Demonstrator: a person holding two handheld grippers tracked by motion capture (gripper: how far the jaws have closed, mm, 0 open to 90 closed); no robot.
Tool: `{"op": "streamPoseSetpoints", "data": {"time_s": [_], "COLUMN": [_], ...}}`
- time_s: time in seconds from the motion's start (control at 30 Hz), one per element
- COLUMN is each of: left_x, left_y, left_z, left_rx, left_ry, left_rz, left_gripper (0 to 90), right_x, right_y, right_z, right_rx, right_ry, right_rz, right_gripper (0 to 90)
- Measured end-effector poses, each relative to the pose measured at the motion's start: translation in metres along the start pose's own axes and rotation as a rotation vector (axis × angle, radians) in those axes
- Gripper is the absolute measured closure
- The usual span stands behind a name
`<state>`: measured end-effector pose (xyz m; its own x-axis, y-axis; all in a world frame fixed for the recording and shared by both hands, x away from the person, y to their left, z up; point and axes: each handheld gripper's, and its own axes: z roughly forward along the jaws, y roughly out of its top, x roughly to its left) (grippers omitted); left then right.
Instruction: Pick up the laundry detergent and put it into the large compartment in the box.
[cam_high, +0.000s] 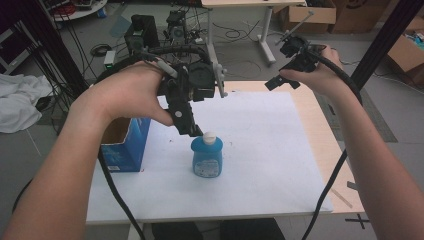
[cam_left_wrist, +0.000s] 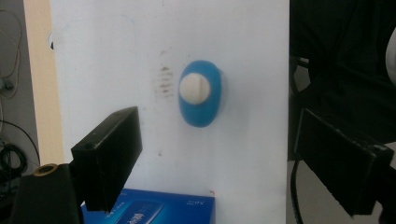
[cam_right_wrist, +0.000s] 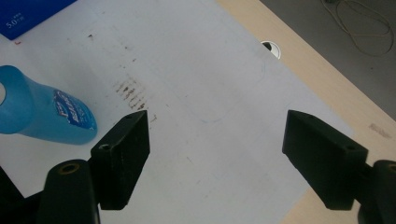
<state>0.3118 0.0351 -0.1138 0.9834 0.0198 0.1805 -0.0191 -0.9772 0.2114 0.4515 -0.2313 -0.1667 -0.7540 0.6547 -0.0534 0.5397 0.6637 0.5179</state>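
Bottle: I see the blue bottle (cam_high: 207, 159) with its white cap (cam_high: 209, 136) standing upright on the white sheet (cam_high: 260, 150) that covers the worktop (cam_high: 320, 130), toward the left of the sheet's middle.
Box: a blue carton (cam_high: 124, 145) sits just left of the bottle, at the sheet's left edge, apart from it.
Left gripper: my left gripper (cam_high: 195, 131) hangs directly above the bottle, pointing down; from the high view its tip is close by the cap, though I cannot tell whether it touches.
Left fingers: released; in the left gripper view the two black fingers (cam_left_wrist: 109, 156) stand wide apart with the bottle (cam_left_wrist: 201, 93) seen from above between and beyond them, nothing pressed.
Right gripper: my right gripper (cam_high: 282, 80) is held high over the far right part of the worktop, well apart from the bottle.
Right fingers: released, holding nothing; in the right gripper view the fingers (cam_right_wrist: 123, 158) are spread over bare sheet, the bottle (cam_right_wrist: 44, 114) off to their left.
Marks: faint brown smudges (cam_right_wrist: 130, 93) on the sheet beside the bottle.
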Motion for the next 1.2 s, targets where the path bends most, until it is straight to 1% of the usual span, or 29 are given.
{"op": "streamPoseSetpoints", "data": {"time_s": [0.07,0.2,0.4,0.5,0.67,0.77,0.9,1.03,1.2], "left_x": [0.001,0.005,0.010,0.012,0.020,0.025,0.027,0.028,0.027], "left_y": [-0.001,-0.002,-0.001,0.000,0.001,0.000,0.001,0.003,0.005], "left_z": [0.000,0.001,0.007,0.013,0.025,0.034,0.048,0.063,0.077], "left_rx": [-0.004,0.002,-0.004,0.005,0.017,0.018,0.032,0.047,0.056], "left_ry": [-0.003,0.008,-0.004,-0.009,-0.021,-0.024,-0.039,-0.054,-0.070], "left_rz": [-0.004,-0.005,-0.006,-0.008,-0.022,-0.035,-0.033,-0.022,-0.018], "left_gripper": [15.5,15.5,15.5,15.5,15.5,15.5,15.4,15.4,15.5], "right_x": [-0.001,-0.003,-0.003,-0.003,-0.005,-0.007,-0.009,-0.010,-0.011], "right_y": [0.000,-0.001,-0.001,-0.002,-0.005,-0.007,-0.009,-0.010,-0.011], "right_z": [0.000,0.001,0.003,0.004,0.004,0.005,0.006,0.007,0.010], "right_rx": [0.002,0.000,-0.011,-0.002,-0.011,-0.010,-0.005,-0.011,-0.011], "right_ry": [0.004,0.002,0.016,0.020,0.017,0.020,0.022,0.029,0.033], "right_rz": [0.001,0.001,-0.008,-0.012,-0.014,-0.007,-0.001,-0.004,-0.014], "right_gripper": [22.3,22.1,21.2,21.3,21.3,21.3,21.3,21.2,20.9]}}
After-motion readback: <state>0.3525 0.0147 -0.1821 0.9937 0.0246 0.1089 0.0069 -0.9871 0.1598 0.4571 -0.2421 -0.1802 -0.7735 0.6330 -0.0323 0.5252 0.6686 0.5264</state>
